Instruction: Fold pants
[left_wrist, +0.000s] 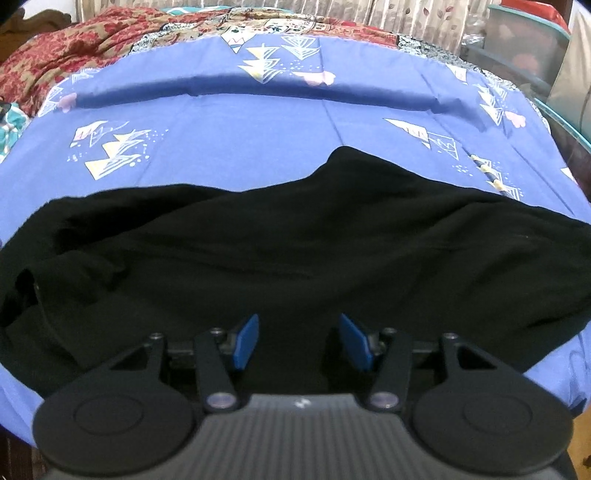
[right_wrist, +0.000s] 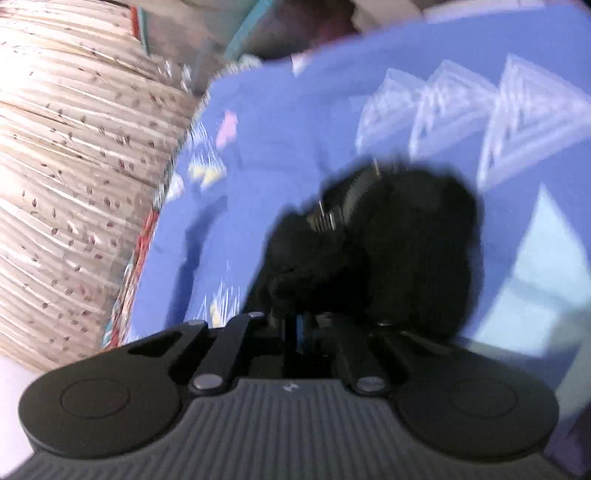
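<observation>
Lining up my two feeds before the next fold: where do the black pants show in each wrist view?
Left wrist: the black pants lie spread across the lower middle, beyond the open left gripper.
Right wrist: bunched at centre right, blurred, running into the shut right gripper.
Shared landmark: the blue patterned bedsheet.

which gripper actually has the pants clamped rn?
The right gripper: shut on bunched black pants. The left gripper hovers open over the pants, blue pads apart.
</observation>
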